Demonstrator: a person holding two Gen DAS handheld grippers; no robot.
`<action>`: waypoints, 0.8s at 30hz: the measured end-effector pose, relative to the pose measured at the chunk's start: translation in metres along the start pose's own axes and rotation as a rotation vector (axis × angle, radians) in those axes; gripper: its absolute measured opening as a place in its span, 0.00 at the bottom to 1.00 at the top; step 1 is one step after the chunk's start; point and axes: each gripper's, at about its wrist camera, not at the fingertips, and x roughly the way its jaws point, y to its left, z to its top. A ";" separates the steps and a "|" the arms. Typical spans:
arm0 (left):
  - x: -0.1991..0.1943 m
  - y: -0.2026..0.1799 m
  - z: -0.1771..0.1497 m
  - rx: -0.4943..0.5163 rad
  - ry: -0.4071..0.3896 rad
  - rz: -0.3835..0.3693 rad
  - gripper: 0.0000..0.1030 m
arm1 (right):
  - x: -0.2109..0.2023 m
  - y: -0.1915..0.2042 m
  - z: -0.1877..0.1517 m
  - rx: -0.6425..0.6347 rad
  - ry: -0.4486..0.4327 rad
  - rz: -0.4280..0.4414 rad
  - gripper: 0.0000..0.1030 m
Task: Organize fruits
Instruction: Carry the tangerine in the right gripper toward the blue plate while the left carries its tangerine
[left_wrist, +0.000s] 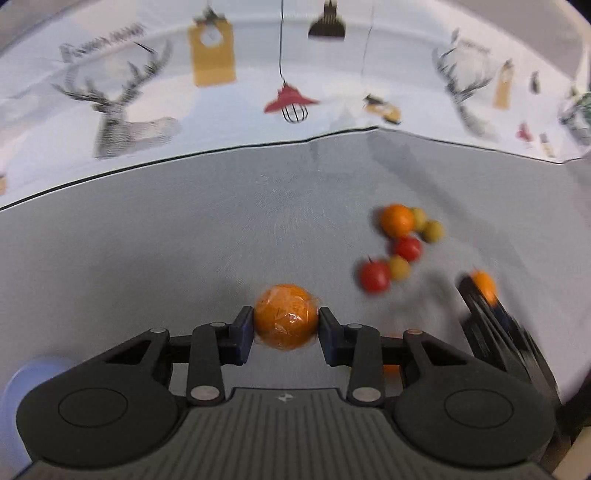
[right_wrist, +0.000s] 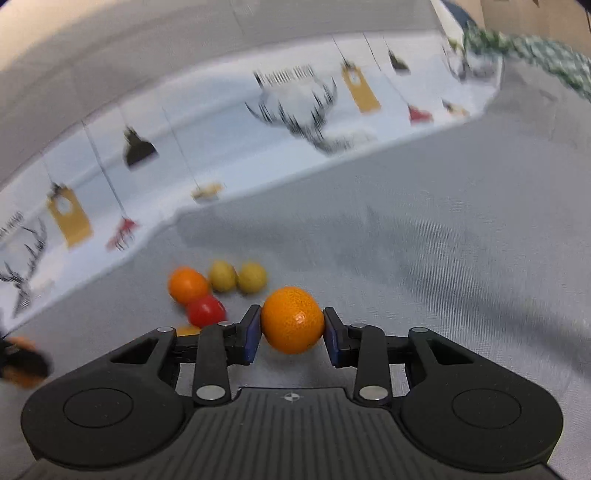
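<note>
Orange fruit was squeezed tight low in each frame, a wrapped orange (left_wrist: 286, 321) in the left gripper (left_wrist: 286, 325) and a bare orange (right_wrist: 293, 319) in the right gripper (right_wrist: 293, 325), while farther back the mixed fruit pile (left_wrist: 400, 251) waited unsorted on the grey cloth (left_wrist: 184, 240).

No words or numbers can be read here. The printed cloth (left_wrist: 236, 107) has a line of dark letters (left_wrist: 107, 40) above a deer's head, but they are too blurry to make out. The same blurry letters (right_wrist: 286, 75) show on the cloth in the right wrist view.
</note>
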 end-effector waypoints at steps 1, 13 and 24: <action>-0.020 0.005 -0.012 0.002 -0.015 0.014 0.40 | -0.007 0.002 0.000 -0.015 -0.014 0.017 0.36; -0.207 0.128 -0.188 -0.207 -0.093 0.214 0.40 | -0.234 0.057 -0.019 -0.126 0.049 0.354 0.36; -0.257 0.172 -0.275 -0.311 -0.196 0.138 0.39 | -0.379 0.130 -0.064 -0.402 0.029 0.576 0.36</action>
